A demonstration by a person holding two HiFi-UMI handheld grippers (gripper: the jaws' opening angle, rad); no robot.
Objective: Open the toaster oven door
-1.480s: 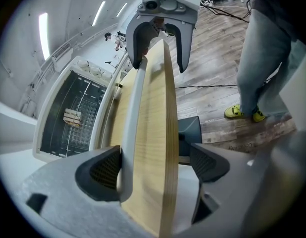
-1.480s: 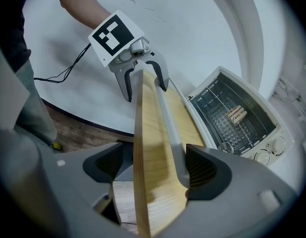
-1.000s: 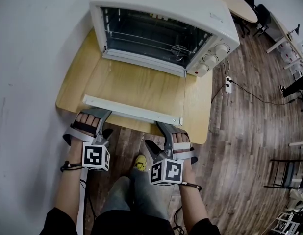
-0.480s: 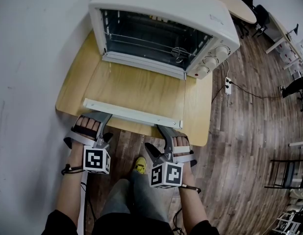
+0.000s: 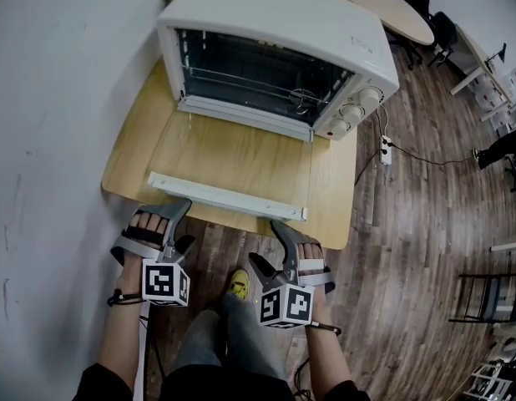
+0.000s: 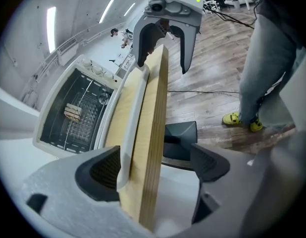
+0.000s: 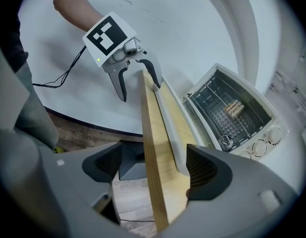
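Note:
The white toaster oven (image 5: pixel 275 48) stands at the back of a small wooden table (image 5: pixel 333 199). Its glass door lies open and flat, with the white handle bar (image 5: pixel 227 195) near the table's front edge. My left gripper (image 5: pixel 176 224) straddles that edge at the bar's left end; its jaws have just been closing, with the handle (image 6: pixel 133 118) and the table edge (image 6: pixel 155 133) between them, and the pads are not pressing. My right gripper (image 5: pixel 273 245) is open astride the edge at the bar's right end, handle (image 7: pixel 168 123) between its jaws. A small wooden piece (image 7: pixel 233 108) lies on the oven rack.
A white wall runs along the left. Below the table edge are the person's legs and a yellow shoe (image 5: pixel 237 282). A power strip with a cable (image 5: pixel 383 150) lies on the wooden floor to the right. A round table (image 5: pixel 383 7) and chairs stand further back.
The head view has shifted a little. Both grippers sit slightly lower in the picture, a bit back from the handle bar. The door stays open and flat.

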